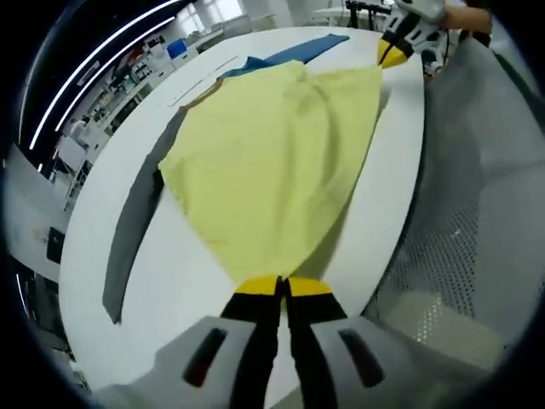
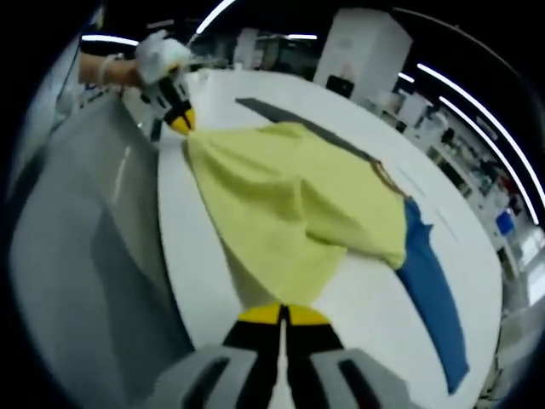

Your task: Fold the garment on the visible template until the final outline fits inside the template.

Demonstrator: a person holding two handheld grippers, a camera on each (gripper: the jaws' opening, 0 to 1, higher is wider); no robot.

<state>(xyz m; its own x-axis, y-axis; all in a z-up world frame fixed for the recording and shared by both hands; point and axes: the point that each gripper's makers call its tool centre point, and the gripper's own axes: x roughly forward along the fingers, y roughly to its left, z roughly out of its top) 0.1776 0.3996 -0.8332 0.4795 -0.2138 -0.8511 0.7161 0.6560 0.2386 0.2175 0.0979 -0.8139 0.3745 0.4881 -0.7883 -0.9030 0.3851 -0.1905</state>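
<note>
Both grippers, left (image 1: 282, 286) and right (image 2: 283, 313), have their fingers clenched on the soft yellow cloth garment (image 1: 277, 162), lifting its edge above the white counter (image 1: 187, 281). Folding looks only just begun.

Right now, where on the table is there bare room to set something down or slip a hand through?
Bare white table lies left of the gray strip, and between that strip and the yellow garment. A narrow strip runs along the edge by the garment. Crowded: both grippers clamp garment corners, with blue cloth beside it.
</note>
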